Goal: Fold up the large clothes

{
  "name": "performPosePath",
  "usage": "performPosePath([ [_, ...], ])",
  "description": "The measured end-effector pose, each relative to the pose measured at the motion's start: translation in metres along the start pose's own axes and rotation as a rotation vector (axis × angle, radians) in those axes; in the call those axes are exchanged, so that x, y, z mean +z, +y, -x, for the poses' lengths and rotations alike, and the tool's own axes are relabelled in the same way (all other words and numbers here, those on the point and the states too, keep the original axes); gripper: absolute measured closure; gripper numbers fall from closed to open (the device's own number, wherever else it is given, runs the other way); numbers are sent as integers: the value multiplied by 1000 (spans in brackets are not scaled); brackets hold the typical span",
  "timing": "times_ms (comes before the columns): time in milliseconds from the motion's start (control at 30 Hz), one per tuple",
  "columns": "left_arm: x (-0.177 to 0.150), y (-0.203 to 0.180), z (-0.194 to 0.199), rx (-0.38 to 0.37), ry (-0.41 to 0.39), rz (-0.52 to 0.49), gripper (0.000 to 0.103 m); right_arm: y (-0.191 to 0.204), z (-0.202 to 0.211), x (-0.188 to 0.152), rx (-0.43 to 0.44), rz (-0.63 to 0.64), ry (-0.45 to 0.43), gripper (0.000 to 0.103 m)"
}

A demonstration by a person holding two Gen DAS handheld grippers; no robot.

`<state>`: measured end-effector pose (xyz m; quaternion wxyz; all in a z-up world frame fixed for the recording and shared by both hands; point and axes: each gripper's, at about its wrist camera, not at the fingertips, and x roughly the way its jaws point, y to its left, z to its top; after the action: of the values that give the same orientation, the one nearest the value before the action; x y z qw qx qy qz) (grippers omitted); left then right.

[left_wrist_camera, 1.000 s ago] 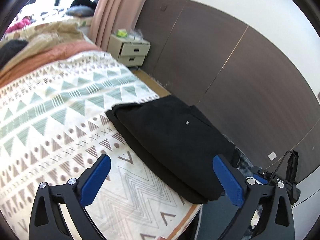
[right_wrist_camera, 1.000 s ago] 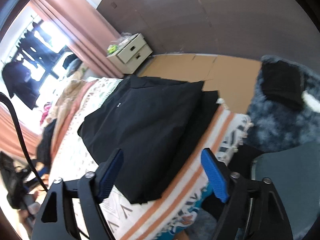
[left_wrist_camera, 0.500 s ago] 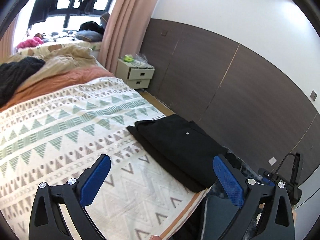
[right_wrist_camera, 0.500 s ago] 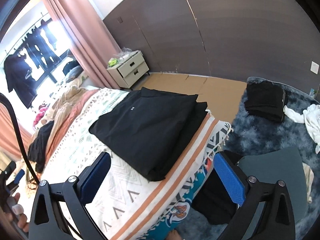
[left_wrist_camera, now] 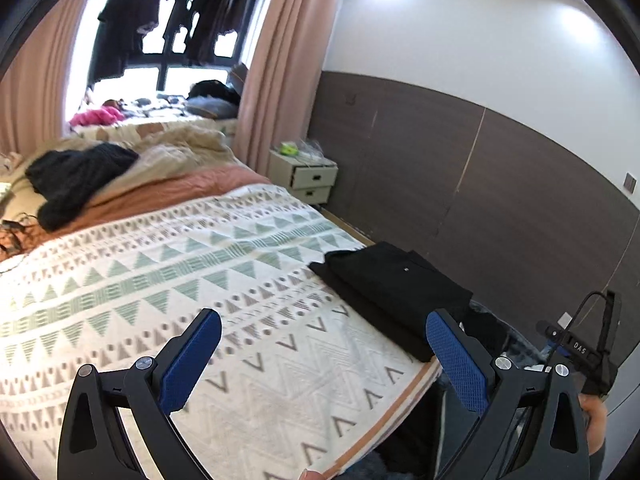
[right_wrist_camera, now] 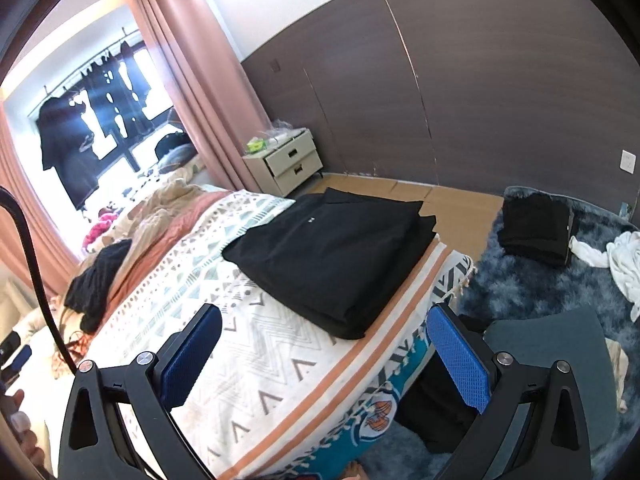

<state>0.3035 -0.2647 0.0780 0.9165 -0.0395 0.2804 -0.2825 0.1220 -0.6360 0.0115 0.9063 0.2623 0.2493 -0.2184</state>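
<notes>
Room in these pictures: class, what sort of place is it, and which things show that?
A bedroom in a home: a bed, a bedside drawer unit and window curtains.

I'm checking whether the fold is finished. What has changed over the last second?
Both grippers, left gripper and right gripper, drew up and back from the folded black garment, both open and empty; the right one widened slightly. The garment stayed put on the patterned blanket.

We see a black folded garment (right_wrist_camera: 332, 256) on a cream bedspread (right_wrist_camera: 256, 360) patterned with green and grey triangles, beside pink curtains (right_wrist_camera: 196, 76).
</notes>
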Motion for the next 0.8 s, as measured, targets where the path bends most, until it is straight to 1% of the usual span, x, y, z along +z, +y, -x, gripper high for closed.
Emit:
performPosePath([
  [167, -14, 13, 34, 24, -28, 8, 0, 21, 21, -17, 15, 34, -16, 0],
  [367, -38, 26, 71, 58, -57, 14, 0, 47, 43, -42, 40, 90, -27, 0],
  [800, -109, 50, 144, 169, -99, 32, 1, 81, 85, -101, 78, 197, -20, 0],
])
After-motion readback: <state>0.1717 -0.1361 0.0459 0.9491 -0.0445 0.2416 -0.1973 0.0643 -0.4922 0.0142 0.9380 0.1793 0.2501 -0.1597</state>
